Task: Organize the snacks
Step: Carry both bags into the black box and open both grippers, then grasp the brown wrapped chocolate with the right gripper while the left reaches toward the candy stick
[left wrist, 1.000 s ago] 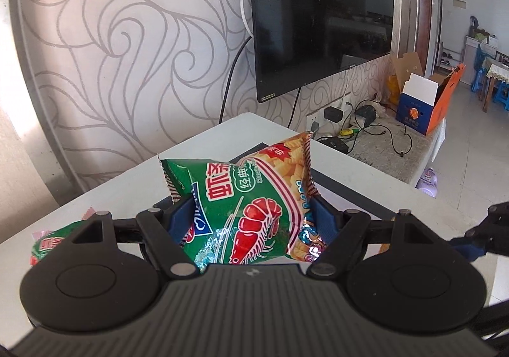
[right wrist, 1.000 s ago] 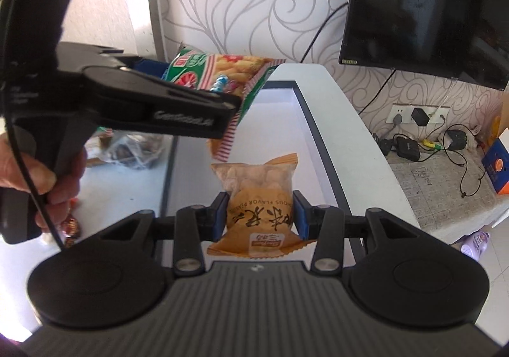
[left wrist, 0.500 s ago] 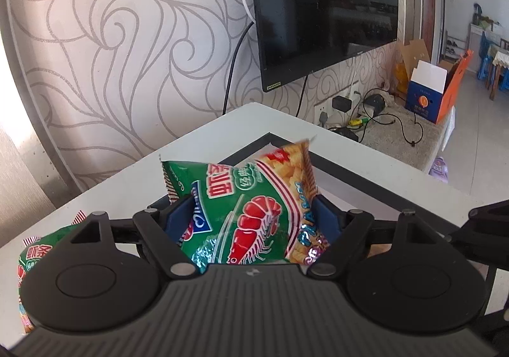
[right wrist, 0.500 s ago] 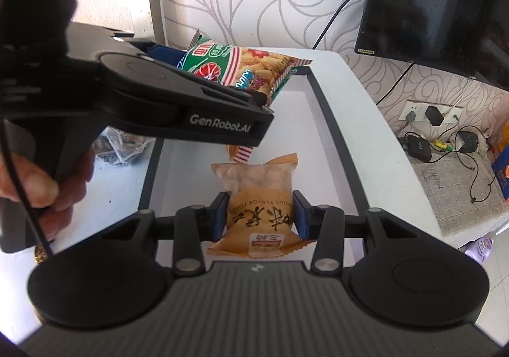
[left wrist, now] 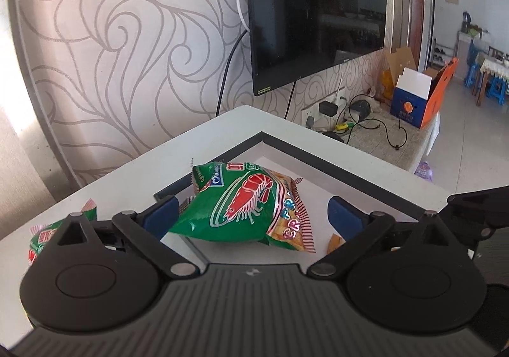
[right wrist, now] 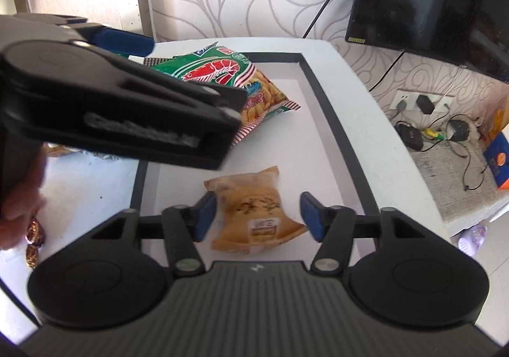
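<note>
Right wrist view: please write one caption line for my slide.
Both grippers open: right gripper around an orange snack packet, green shrimp-chip bag beyond, both inside the dark-framed tray.

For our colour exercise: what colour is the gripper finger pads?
Blue, clearest in the right wrist view.

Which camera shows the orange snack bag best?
The right wrist view. There the orange bag lies whole in the tray, between the open fingers of the right gripper, with its label facing up. The left wrist view shows only a small orange corner beside the shrimp bag.
</note>
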`<state>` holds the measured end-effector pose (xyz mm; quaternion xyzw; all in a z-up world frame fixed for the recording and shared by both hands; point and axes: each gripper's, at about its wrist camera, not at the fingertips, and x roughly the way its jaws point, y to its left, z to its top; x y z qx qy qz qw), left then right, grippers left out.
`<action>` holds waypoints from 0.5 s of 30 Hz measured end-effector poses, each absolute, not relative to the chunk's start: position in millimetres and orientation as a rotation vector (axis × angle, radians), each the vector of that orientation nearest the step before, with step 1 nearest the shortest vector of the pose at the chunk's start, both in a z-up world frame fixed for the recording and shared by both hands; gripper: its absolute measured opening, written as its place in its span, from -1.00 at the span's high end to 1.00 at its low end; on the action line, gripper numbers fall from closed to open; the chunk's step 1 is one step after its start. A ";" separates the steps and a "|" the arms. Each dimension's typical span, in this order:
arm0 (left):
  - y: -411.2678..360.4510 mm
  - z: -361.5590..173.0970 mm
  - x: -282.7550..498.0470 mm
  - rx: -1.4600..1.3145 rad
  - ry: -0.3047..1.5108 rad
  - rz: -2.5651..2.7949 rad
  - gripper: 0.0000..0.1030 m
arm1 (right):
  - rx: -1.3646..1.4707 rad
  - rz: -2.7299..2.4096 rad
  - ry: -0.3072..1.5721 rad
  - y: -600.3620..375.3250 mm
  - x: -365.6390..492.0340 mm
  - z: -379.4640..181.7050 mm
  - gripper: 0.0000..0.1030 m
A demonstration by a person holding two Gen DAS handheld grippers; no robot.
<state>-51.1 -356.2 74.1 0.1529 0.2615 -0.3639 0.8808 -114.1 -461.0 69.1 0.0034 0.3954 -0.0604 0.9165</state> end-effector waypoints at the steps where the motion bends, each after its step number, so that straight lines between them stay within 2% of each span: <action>1: -348.8 77.4 -53.4 0.305 0.546 -0.761 -0.97 | 0.009 -0.129 0.812 -459.6 -116.8 71.0 -0.26; 10: -232.8 105.1 -80.7 0.206 0.524 -0.731 -0.96 | 0.053 -0.179 0.736 -445.1 -151.7 94.3 -0.24; 15: -164.1 102.3 -90.5 0.183 0.565 -0.668 -0.96 | 0.061 -0.120 0.662 -408.5 -173.8 115.0 -0.23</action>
